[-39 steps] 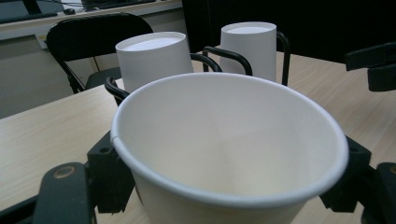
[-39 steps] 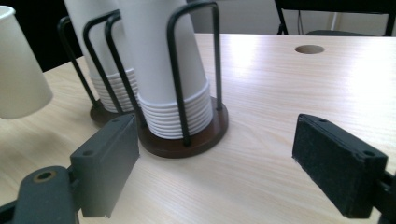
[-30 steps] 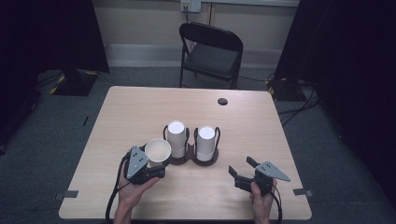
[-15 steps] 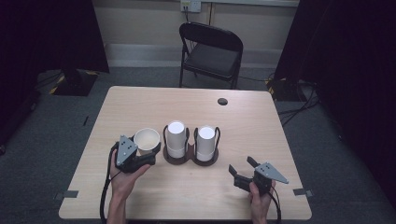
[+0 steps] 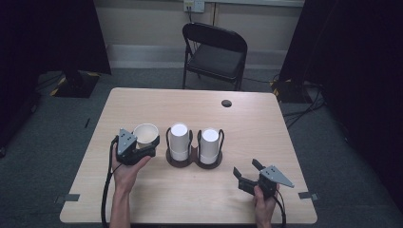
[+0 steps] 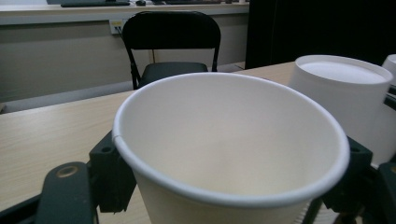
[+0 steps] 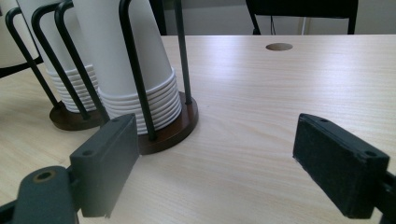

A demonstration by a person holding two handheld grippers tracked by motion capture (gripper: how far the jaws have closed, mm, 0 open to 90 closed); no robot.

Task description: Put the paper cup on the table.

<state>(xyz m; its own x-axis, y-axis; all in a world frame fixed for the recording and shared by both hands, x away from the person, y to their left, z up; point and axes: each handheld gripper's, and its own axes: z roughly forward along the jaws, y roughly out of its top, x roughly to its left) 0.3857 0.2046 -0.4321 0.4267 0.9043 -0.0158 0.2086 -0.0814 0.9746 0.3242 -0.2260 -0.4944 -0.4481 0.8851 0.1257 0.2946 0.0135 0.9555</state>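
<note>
The left gripper (image 5: pixel 142 151) clamps its fingers on an upright white paper cup (image 5: pixel 145 134), at nine o'clock from the wire-framed cup stacks (image 5: pixel 179 142), apparently for setting down; the right gripper (image 5: pixel 248 175) rests wide open, empty.

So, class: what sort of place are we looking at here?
Probably a lab or studio room set up for recording: a plain wooden table, one folding chair, dark curtains at both sides and cables on carpet.

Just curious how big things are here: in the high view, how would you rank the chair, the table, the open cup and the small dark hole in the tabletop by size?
1. Table, largest.
2. Chair; it stands farther off, so it may look smaller than it is.
3. Open cup, held in the left gripper.
4. Hole, smallest.
</note>
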